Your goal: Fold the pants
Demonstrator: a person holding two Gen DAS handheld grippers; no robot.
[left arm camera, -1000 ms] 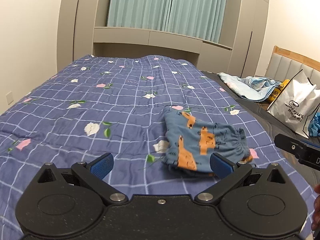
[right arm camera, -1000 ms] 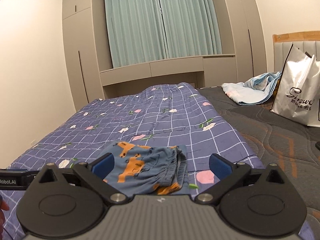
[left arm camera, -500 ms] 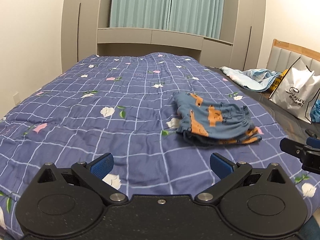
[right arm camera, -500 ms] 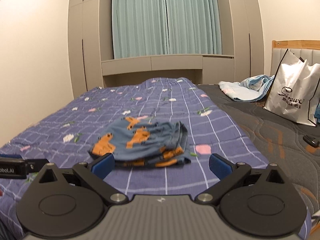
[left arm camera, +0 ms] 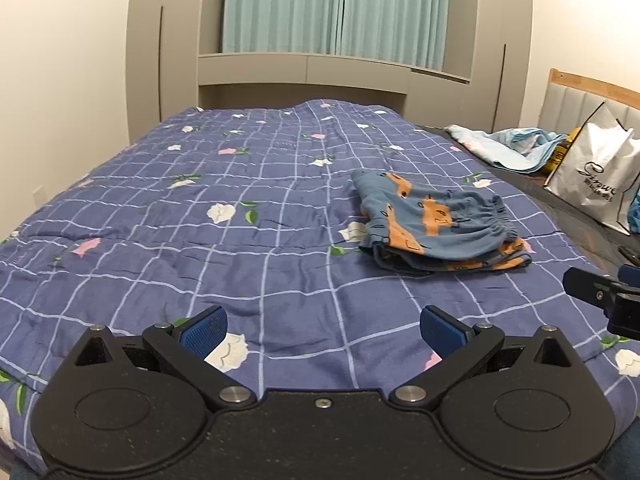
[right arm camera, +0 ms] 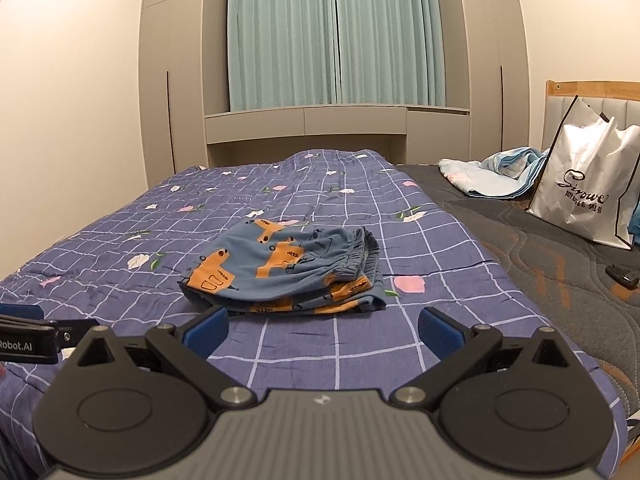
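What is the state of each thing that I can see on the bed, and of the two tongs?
pants: folded, lying on the quilt
left tongs: open, holding nothing
right tongs: open, holding nothing
quilt: spread flat, slightly wrinkled
white bag: upright
light blue cloth: crumpled
curtains: closed

Pale teal curtains [right arm camera: 336, 32] hang closed between tall grey wardrobes [right arm camera: 174, 68]. A bed [left arm camera: 160, 216] under a blue floral checked quilt fills the cream-walled [left arm camera: 60, 80] room.
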